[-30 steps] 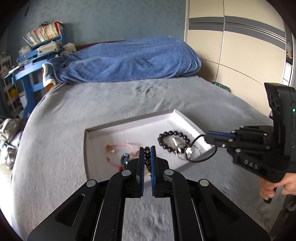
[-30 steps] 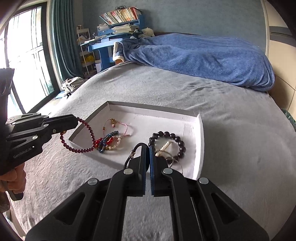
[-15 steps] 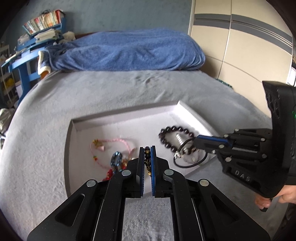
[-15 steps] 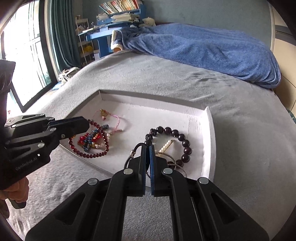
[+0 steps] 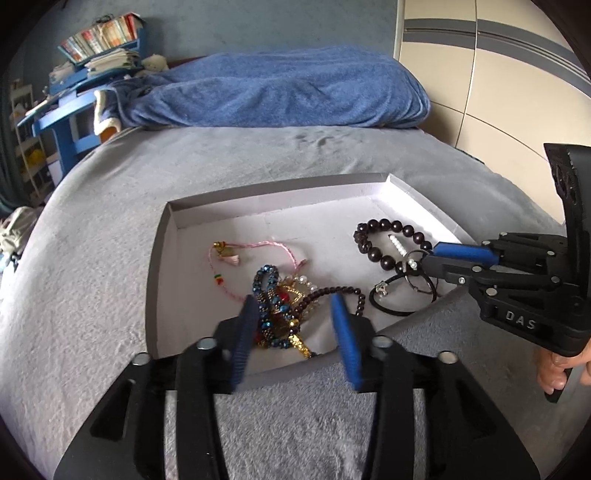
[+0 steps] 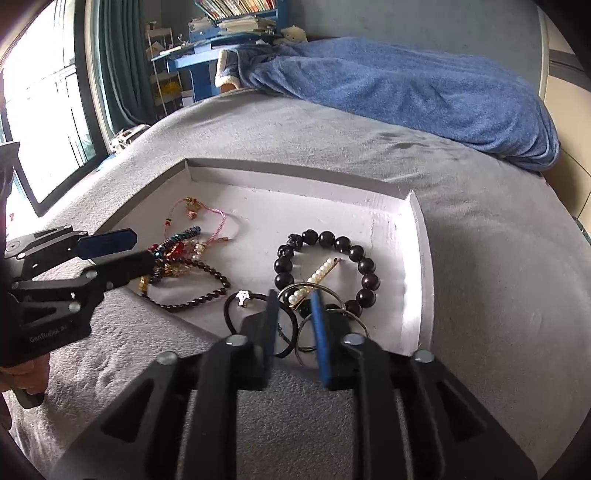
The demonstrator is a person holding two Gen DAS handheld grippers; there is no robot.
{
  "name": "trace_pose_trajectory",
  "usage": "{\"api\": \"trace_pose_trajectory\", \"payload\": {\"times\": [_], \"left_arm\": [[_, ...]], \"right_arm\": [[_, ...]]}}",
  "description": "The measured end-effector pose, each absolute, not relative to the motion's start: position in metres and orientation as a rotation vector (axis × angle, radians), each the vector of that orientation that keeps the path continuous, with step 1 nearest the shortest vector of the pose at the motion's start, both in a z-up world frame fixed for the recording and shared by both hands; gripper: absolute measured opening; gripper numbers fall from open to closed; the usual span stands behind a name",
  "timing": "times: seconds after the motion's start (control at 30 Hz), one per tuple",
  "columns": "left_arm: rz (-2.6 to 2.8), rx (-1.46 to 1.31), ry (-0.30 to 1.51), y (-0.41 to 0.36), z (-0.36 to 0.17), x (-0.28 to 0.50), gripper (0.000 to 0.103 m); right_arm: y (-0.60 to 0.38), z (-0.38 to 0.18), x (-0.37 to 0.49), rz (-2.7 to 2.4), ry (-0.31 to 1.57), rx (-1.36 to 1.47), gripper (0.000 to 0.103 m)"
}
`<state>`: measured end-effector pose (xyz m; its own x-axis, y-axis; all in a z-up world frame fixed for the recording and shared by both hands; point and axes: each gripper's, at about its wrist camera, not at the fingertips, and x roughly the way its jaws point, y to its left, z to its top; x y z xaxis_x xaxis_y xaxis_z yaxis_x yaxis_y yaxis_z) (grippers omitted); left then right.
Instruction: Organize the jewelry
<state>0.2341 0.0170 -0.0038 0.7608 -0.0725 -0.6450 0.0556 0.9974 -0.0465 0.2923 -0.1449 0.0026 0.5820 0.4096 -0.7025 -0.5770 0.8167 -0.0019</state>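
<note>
White tray [image 5: 159,258] on the grey bed [image 5: 92,221] holds the jewelry: left tool [image 5: 295,328] spread, released over the tangled bracelets [image 5: 280,306]; right tool [image 6: 295,321] parted above the black hair tie [image 6: 236,321].

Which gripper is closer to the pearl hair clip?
Right. The right gripper sits open at the pearl hair clip's near end; the left gripper is over the tangled bracelets across the tray.

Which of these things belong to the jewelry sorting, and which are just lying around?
Job: white tray, dark bead bracelet, pearl clip, black hair tie, pink cord bracelet, tangled bead pile.
Lying about: blue blanket, books.
</note>
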Motion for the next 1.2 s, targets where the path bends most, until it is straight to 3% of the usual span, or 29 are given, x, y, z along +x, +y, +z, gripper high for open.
{"api": "trace_pose_trajectory", "payload": {"times": [0.03,0.1,0.27,0.37,0.63,1.2], "left_arm": [[-0.06,-0.023,0.695,0.017,-0.003,0.232,0.063],[-0.044,-0.021,0.672,0.017,-0.002,0.226,0.07],[0.008,-0.038,0.602,0.02,0.002,0.209,0.09],[0.037,-0.049,0.563,0.021,0.004,0.197,0.094],[0.068,-0.077,0.513,0.02,0.008,0.174,0.097],[0.076,0.007,0.449,0.001,0.006,0.154,0.098]], "right_arm": [[-0.146,0.004,0.289,0.583,0.743,-0.239,0.025],[-0.148,0.006,0.284,0.584,0.725,-0.232,0.031],[-0.165,0.016,0.262,0.573,0.639,-0.151,0.063],[-0.175,0.017,0.248,0.553,0.59,-0.12,0.078],[-0.189,0.019,0.219,0.524,0.512,-0.081,0.098],[-0.195,0.01,0.2,0.47,0.469,-0.07,0.098]]}}
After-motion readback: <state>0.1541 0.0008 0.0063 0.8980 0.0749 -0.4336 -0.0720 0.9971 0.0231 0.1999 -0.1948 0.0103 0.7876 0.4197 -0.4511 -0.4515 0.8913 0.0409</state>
